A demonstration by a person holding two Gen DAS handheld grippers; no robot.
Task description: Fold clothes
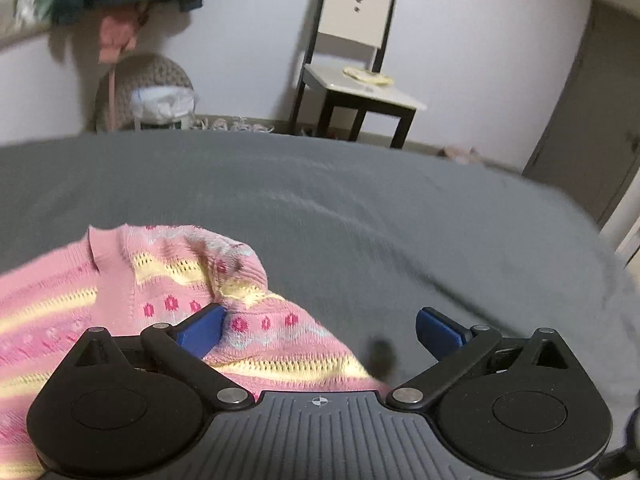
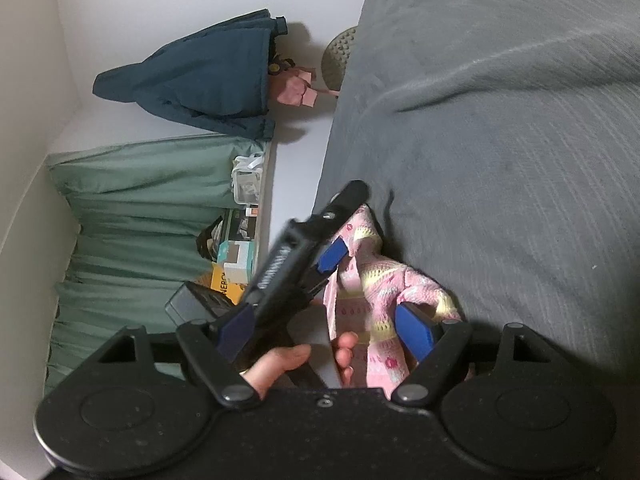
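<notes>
A pink knit garment (image 1: 168, 292) with yellow stripes and pink dots lies bunched on the grey bed cover (image 1: 360, 216), at the lower left of the left wrist view. My left gripper (image 1: 320, 330) is open; its left finger (image 1: 202, 330) rests against the knit and its right finger (image 1: 438, 330) is over bare cover. In the right wrist view the garment (image 2: 380, 288) hangs crumpled at the bed's edge. My right gripper (image 2: 328, 332) is open just before it. The left gripper's black body (image 2: 304, 248) and the hand (image 2: 280, 364) holding it sit between its fingers.
A white chair with dark legs (image 1: 356, 64) stands against the far wall beyond the bed. A grey basket (image 1: 144, 92) and hanging clothes (image 1: 120, 32) are at the back left. A dark blue jacket (image 2: 200, 80), green curtain (image 2: 132, 216) and boxes (image 2: 236, 256) lie beside the bed.
</notes>
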